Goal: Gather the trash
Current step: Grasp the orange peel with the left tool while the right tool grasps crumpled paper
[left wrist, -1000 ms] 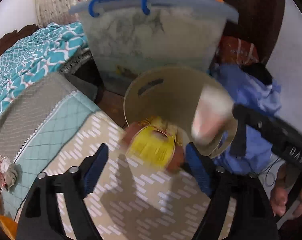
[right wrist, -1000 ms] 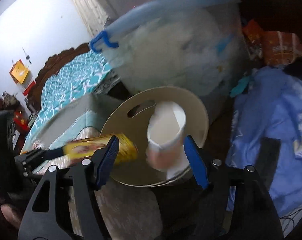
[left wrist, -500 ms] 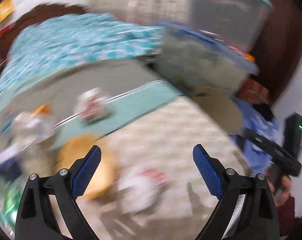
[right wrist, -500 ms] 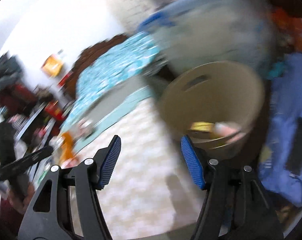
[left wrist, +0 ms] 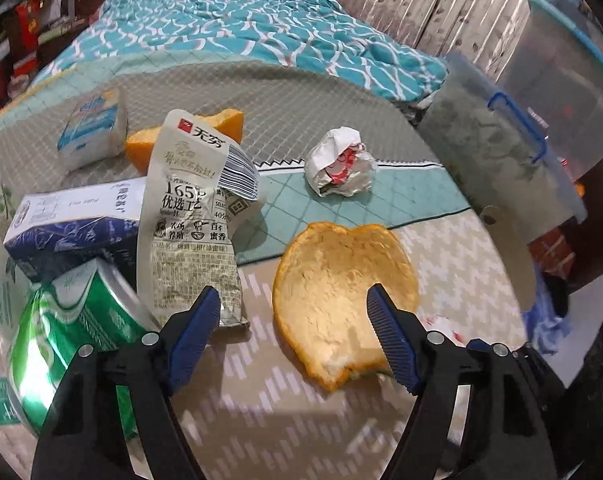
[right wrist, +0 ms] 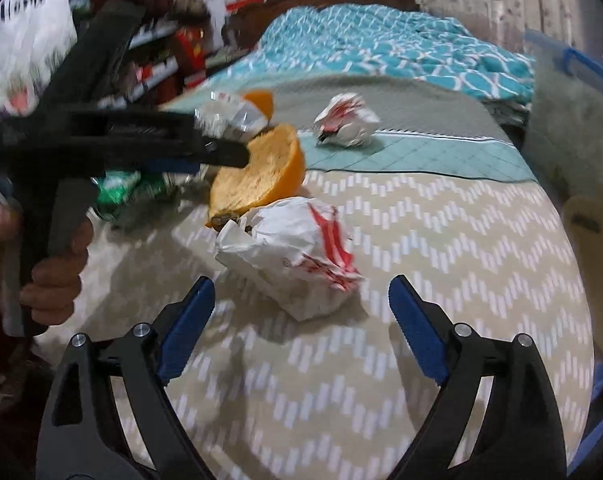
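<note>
With its jaws just closing, the left hand-held gripper [left wrist: 293,332] should straddle the orange peel [left wrist: 341,300] squarely, while the right hand-held gripper [right wrist: 297,320], just opening and empty, should centre on the crumpled wrapper [right wrist: 297,248].

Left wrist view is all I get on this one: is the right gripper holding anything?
Observer: No. The right gripper is empty; its jaws have just been opening and stand wide.
Operator: What is it aimed at?
Observer: A crumpled white-and-red wrapper lies on the bedcover just ahead of its fingertips.
Operator: Does the left gripper show from there?
Observer: Yes, side-on: a hand grips its handle and the left gripper has its tip over the orange peel. Its jaws have just been closing, with the peel between them but not pinched.
</note>
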A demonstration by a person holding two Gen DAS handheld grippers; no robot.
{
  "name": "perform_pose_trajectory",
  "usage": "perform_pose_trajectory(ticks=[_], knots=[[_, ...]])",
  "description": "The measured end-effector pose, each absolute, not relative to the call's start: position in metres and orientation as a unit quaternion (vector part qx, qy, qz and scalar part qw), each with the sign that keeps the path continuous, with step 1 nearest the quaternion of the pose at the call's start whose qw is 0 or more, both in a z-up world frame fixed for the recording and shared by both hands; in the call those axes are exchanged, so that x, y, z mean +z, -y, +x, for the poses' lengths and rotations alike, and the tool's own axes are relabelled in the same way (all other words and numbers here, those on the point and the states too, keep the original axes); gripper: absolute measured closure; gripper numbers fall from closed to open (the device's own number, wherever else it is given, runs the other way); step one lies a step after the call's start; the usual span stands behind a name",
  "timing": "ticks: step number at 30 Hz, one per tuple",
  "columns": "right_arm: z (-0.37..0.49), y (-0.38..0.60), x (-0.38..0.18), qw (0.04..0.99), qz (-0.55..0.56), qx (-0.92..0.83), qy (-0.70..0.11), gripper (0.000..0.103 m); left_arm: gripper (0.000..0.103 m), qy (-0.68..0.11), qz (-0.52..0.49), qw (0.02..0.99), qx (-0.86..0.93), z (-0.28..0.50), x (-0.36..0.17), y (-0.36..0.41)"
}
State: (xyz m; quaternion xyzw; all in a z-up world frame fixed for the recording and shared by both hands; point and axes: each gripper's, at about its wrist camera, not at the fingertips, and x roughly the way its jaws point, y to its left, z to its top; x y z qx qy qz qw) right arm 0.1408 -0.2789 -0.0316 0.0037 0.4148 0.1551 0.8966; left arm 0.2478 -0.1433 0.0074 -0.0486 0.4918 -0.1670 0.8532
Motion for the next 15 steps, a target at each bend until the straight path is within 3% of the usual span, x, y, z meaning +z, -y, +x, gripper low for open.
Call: perform_pose_trajectory(ticks=[2, 3, 5, 6, 15], knots=[[0.148, 0.276, -0.038, 0.894, 0.001, 0.149, -0.423, 0.015, 0.035, -0.489, -0.032, 0.857, -0.162, 0.250, 0.005, 0.151], [0.150, 0.277, -0.041, 0.892, 0.007, 0.149, -0.427, 0.021, 0.040, -0.489, -0.025, 0.858, -0.159, 0.251, 0.003, 0.154], [0.147, 0.285, -0.042, 0.892, 0.025, 0.154, -0.424, 0.045, 0.051, -0.488, -0.007, 0.859, -0.156, 0.253, 0.000, 0.161], [0.143, 0.291, -0.040, 0.893, 0.036, 0.160, -0.418, 0.050, 0.057, -0.490, -0.002, 0.858, -0.156, 0.252, 0.000, 0.162], [0.120, 0.341, -0.036, 0.911, 0.090, 0.108, -0.388, 0.055, 0.053, -0.492, 0.000, 0.858, -0.145, 0.237, -0.002, 0.158]])
